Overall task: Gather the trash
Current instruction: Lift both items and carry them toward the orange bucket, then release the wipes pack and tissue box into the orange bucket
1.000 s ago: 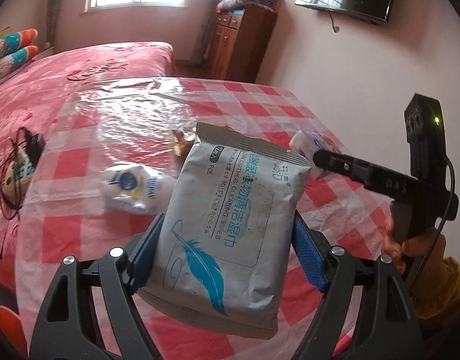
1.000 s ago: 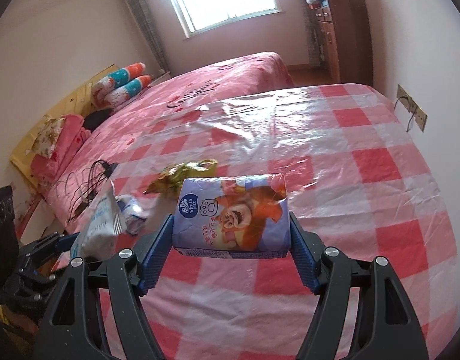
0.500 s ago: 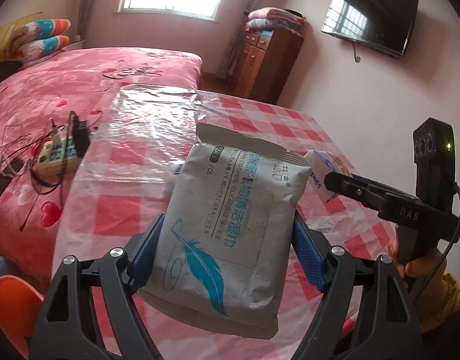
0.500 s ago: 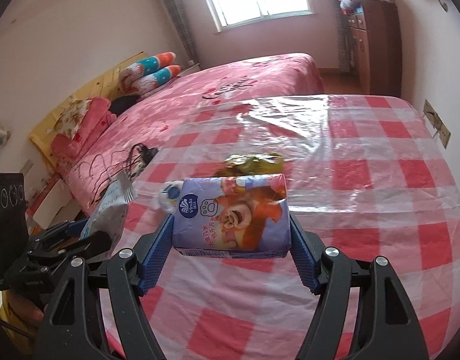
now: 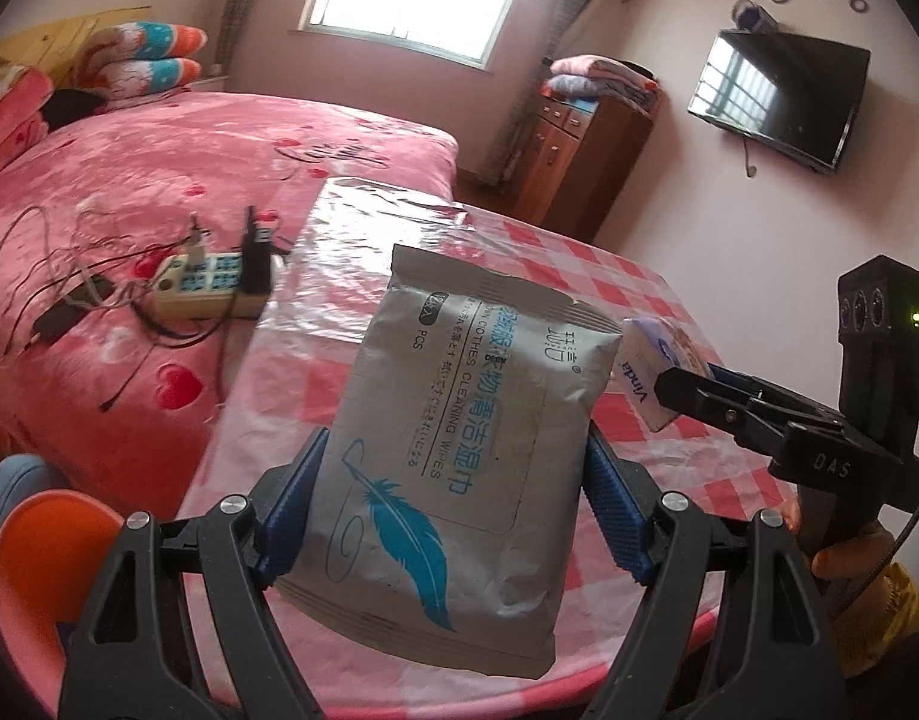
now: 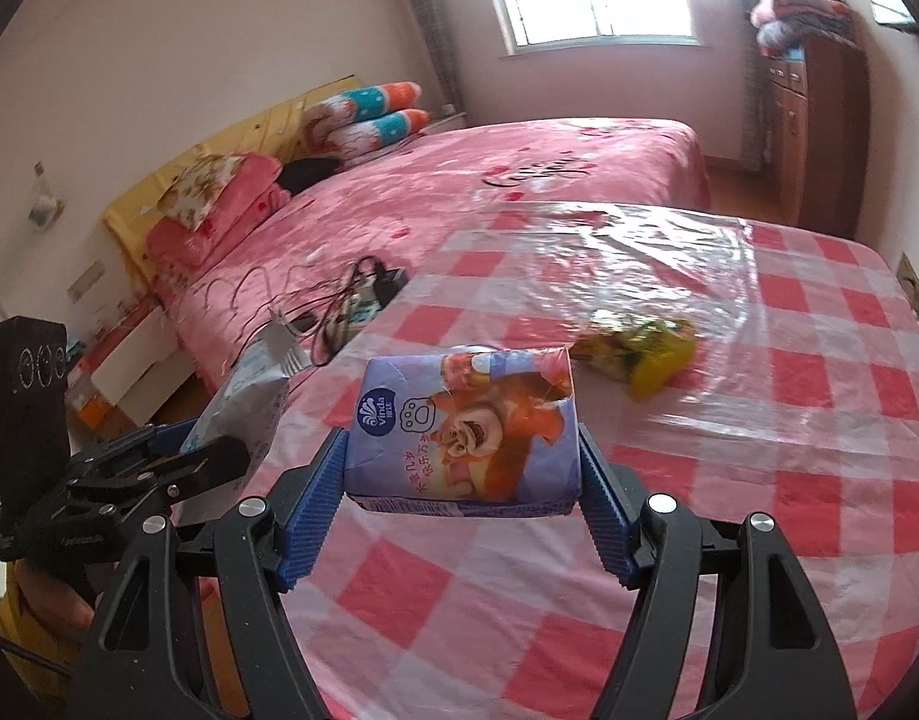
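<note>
Apparently mid-carry, the left gripper [image 5: 453, 516] clamps a wipes pack [image 5: 459, 438], the right gripper [image 6: 462, 498] a tissue pack [image 6: 468, 426]; next likely needs a bin, unseen.

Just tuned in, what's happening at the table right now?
A person holds a gripper in each hand above the checked table. The left gripper grips a grey wipes pack; the right gripper grips a purple tissue pack. A crumpled yellow wrapper lies on the table.

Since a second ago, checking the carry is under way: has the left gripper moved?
Yes. The left gripper, clamping the wipes pack, swung left: the power strip on the bed shifted from the frame's edge toward centre.
</note>
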Demonstrator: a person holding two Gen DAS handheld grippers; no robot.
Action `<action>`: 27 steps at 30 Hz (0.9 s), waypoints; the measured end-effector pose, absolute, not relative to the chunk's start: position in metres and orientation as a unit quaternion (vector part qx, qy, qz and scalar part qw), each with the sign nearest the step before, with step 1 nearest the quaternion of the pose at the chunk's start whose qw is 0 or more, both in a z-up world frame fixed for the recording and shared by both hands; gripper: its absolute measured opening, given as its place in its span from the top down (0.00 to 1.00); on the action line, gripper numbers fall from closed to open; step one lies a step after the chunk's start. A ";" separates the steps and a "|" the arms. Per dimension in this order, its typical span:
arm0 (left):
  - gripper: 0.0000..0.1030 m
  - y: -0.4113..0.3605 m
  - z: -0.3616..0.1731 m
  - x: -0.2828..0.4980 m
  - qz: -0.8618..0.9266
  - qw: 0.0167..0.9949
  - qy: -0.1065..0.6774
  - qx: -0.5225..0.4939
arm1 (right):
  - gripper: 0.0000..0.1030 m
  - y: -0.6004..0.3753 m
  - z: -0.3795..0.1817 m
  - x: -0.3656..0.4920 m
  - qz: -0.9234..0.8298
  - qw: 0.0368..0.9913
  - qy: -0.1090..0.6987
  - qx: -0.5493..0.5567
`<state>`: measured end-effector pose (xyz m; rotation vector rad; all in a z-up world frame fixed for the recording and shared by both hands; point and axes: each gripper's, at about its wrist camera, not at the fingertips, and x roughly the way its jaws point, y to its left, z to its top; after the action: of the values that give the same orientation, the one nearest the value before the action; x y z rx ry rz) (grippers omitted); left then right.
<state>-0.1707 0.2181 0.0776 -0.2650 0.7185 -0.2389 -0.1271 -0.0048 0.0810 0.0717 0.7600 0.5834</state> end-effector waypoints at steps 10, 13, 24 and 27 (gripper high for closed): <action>0.22 0.280 0.069 -0.213 -0.047 0.924 0.342 -0.162 | 0.30 0.057 0.094 -0.146 0.342 0.868 0.359 -0.003; 0.22 0.306 0.067 -0.232 -0.012 0.925 0.338 -0.172 | 0.30 0.083 0.096 -0.154 0.370 0.857 0.360 -0.017; 0.22 0.410 0.034 -0.308 0.144 0.900 0.328 -0.247 | 0.30 0.201 0.085 -0.195 0.480 0.794 0.361 -0.093; 0.22 0.428 0.021 -0.318 0.168 0.890 0.327 -0.268 | 0.30 0.230 0.076 -0.208 0.500 0.777 0.362 -0.119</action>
<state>-0.3183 0.4284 0.0212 -0.5573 0.6797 0.3495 -0.2083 0.2301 0.0764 -0.2574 0.7827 1.0825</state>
